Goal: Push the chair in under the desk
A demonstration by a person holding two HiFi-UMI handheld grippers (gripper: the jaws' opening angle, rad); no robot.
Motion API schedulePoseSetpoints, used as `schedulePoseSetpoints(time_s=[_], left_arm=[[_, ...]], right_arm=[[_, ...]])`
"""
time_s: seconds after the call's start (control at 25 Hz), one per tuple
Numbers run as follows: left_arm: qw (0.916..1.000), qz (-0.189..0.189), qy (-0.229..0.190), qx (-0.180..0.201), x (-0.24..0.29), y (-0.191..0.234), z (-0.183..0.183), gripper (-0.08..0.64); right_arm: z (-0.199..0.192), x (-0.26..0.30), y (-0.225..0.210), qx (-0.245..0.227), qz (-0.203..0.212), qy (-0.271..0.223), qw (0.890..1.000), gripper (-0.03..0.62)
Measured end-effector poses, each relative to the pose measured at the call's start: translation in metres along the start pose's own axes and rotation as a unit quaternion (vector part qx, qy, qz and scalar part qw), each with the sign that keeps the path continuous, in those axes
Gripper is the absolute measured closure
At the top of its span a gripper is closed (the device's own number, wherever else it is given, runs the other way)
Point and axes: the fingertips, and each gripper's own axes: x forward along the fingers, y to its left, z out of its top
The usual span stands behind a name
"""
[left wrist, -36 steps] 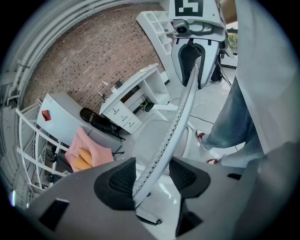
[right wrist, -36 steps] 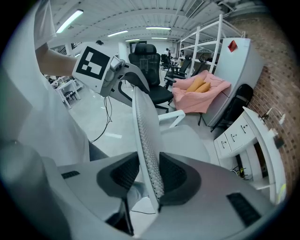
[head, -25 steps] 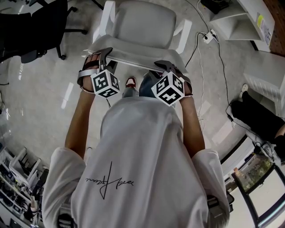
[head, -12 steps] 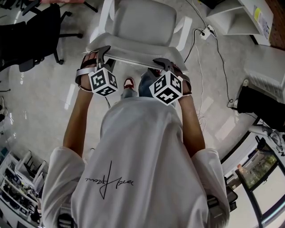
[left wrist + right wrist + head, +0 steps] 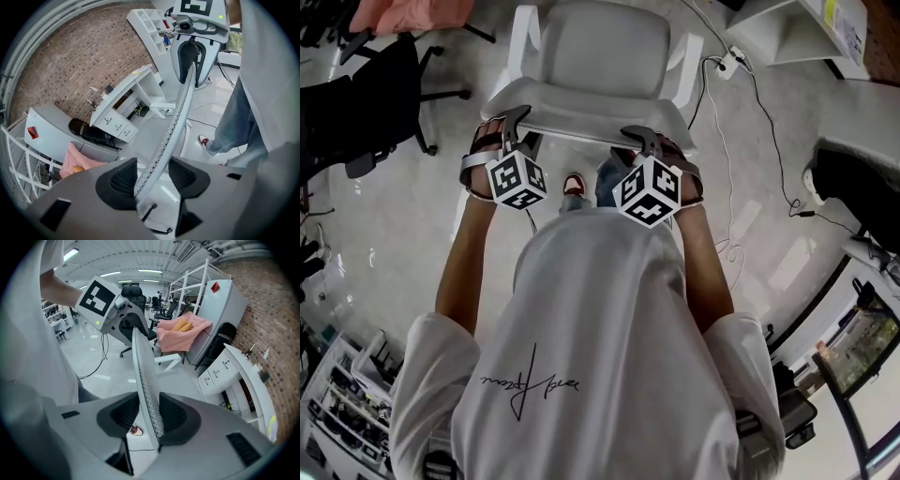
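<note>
While you hold it, chair: white mesh-backed office chair (image 5: 595, 47), well apart from white drawer desk (image 5: 123, 88).
Grippers: left gripper (image 5: 511, 117), right gripper (image 5: 639, 136) clamp its backrest.
Remaining: whole push.

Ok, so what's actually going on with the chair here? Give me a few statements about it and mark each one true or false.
1. The left tool and the right tool both clamp the top edge of the backrest. True.
2. The chair they hold is black. False: it is white. A black chair stands off to one side.
3. The chair is already tucked under the desk. False: it stands out on the open floor, apart from the desk.
4. A pink cloth lies nearby. True.
5. The wall behind the desk is brick. True.
</note>
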Motion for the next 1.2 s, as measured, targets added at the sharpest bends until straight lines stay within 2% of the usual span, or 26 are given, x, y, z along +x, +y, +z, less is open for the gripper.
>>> schedulePoseSetpoints(time_s=[0.8,1.2], left_arm=[[0.9992,-0.013,0.006,0.037,0.041,0.020,0.077,0.360],[0.9987,-0.002,0.004,0.050,0.060,0.031,0.107,0.360]], right_arm=[[-0.045,-0.017,-0.068,0.003,-0.045,-0.011,0.999,0.443],[-0.062,-0.022,-0.096,-0.002,-0.057,-0.014,0.998,0.449]])
